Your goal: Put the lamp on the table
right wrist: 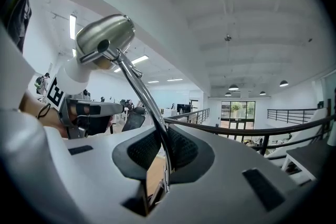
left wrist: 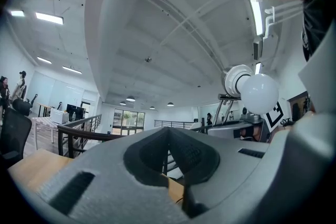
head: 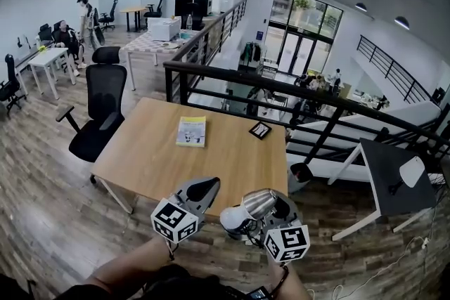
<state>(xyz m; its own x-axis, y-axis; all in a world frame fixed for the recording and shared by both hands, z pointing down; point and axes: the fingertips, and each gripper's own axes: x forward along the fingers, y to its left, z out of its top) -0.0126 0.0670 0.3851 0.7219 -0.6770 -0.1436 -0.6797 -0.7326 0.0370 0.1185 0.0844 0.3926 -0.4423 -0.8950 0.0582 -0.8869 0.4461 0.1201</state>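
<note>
A black office chair (head: 102, 112) stands well ahead and to the left of the L gripper (head: 202, 188), at the corner of a light wooden table (head: 140, 158). On the tabletop, ahead of both tools, lie a yellow-green booklet (head: 191, 131) and, further right, a small black square card (head: 260, 130). The L gripper's jaws are pressed together w/ nothing between them. Just beside it on its right, the R gripper (head: 267, 216) is clamped on the thin chrome stem of a desk lamp w/ brushed-metal shade and white bulb (head: 254, 205), held in the air near the table's near edge, not on the tabletop. The bulb end points toward the L gripper. A dark-topped side table (head: 394, 175) stands well off to the R gripper's right.
</note>
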